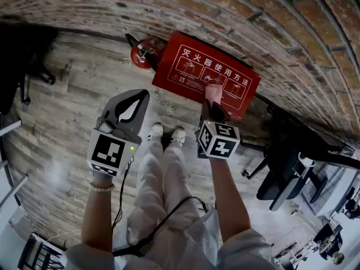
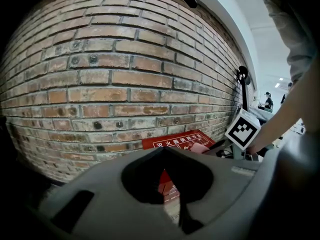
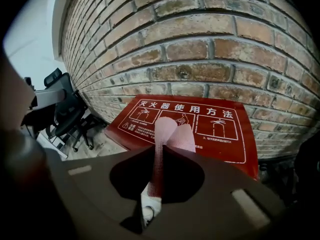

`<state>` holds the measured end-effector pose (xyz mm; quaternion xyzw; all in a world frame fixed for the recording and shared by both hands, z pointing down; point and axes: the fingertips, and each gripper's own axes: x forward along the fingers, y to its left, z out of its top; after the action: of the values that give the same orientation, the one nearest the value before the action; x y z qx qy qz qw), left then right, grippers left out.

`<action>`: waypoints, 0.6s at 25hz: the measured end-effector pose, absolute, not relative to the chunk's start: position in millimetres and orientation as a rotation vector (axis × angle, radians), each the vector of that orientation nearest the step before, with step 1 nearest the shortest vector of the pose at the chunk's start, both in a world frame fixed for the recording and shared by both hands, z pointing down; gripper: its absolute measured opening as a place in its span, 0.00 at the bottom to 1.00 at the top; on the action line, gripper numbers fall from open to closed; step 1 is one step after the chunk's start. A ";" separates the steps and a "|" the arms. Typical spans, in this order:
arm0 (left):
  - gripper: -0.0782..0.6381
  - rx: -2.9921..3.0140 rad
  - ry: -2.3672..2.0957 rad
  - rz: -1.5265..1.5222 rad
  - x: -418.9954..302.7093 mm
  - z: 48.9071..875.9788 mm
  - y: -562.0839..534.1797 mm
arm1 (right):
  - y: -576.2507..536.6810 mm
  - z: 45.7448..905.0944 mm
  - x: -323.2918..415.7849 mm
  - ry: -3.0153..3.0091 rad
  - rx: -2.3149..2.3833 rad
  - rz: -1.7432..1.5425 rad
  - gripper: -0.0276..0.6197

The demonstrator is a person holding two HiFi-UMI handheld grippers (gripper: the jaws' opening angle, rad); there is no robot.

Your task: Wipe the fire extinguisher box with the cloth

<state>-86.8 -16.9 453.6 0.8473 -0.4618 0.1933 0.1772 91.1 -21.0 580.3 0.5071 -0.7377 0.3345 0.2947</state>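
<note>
The red fire extinguisher box [image 1: 194,66] stands against the brick wall, its sloping face printed with white instruction pictures. My right gripper [image 1: 214,101] is shut on a pink cloth [image 1: 213,92] whose folded end sits against the lower middle of that face. In the right gripper view the cloth [image 3: 172,133] sticks out past the jaws [image 3: 162,146] in front of the box [image 3: 225,134]. My left gripper [image 1: 140,97] hangs shut and empty over the floor, left of the box. Past its closed tips [image 2: 162,151] the left gripper view shows the box [image 2: 176,141].
A red extinguisher [image 1: 143,50] lies on the floor at the box's left end. Black office chairs [image 1: 292,162] stand to the right along the brick wall [image 1: 270,21]. The person's legs and shoes [image 1: 167,133] are just below the box on the wooden floor [image 1: 73,94].
</note>
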 end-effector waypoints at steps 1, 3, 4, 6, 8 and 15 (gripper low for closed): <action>0.10 2.394 -1.311 0.545 -88.5 454.0 -16.3 | -20.9 580.5 87.1 -1.969 1.343 0.893 0.09; 0.10 2.389 -1.317 0.546 -92.0 455.3 -15.3 | -21.1 581.1 79.0 -1.980 1.325 0.894 0.09; 0.10 2.391 -1.320 0.549 -94.0 456.1 -14.9 | -21.2 581.5 74.4 -1.986 1.313 0.892 0.09; 0.10 2.385 -1.327 0.551 -97.9 457.4 -13.8 | -21.2 582.3 64.4 -2.002 1.284 0.888 0.09; 0.10 2.371 -1.336 0.546 -101.8 458.3 -12.3 | -20.7 583.1 53.6 -2.020 1.250 0.879 0.08; 0.10 2.346 -1.366 0.545 -116.4 460.9 -7.7 | -18.1 583.3 14.0 -2.074 1.142 0.857 0.09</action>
<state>-116.4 -7.7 460.9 0.8327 -0.4848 0.1933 0.1850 14.0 -18.1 583.3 0.4315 -0.7841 0.3238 0.3069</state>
